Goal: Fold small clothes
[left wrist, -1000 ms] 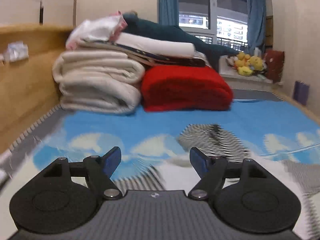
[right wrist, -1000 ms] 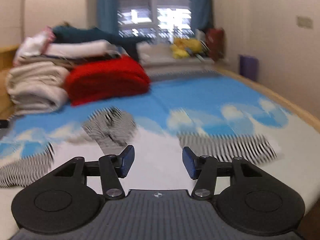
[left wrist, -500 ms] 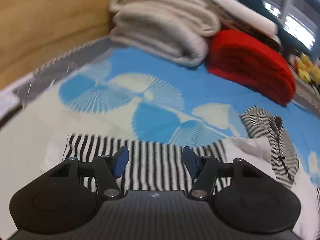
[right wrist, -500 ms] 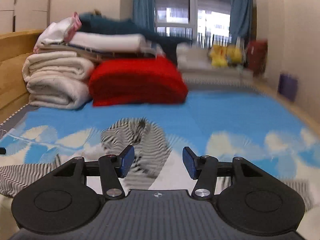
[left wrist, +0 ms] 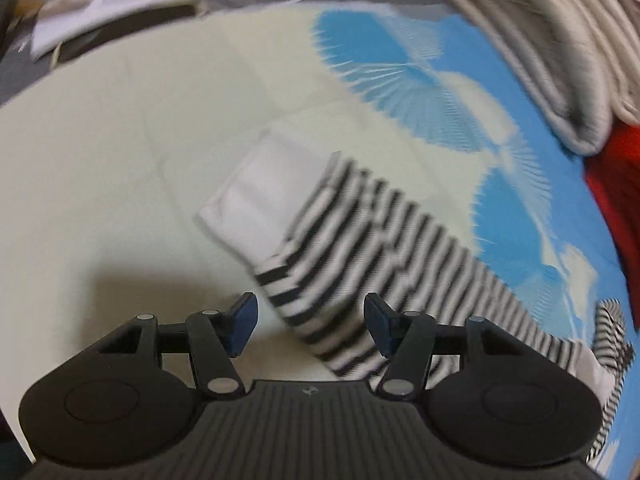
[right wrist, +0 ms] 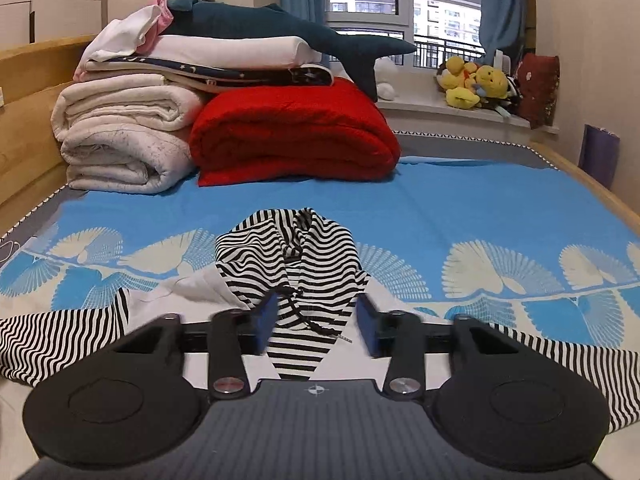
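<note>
A black-and-white striped hooded top lies spread on the blue-and-white bed sheet, its hood pointing towards the far end. My right gripper hovers low over the neck and drawstring; its jaws are closing, the striped neck cloth shows between them, and the pads do not press on it. In the left wrist view, one striped sleeve with a white cuff runs diagonally. My left gripper points steeply down over that sleeve and stands open, with the sleeve's edge below the gap.
Folded cream blankets and a red blanket are stacked at the far end, with a dark plush shark on top. Yellow plush toys sit on the windowsill. A wooden bed rail runs along the left. Blurred papers lie beyond the cuff.
The left gripper swung down and rolled, from facing the blanket stack to looking down on the striped sleeve and cuff. The right gripper shifted over the hood and its jaws narrowed.
</note>
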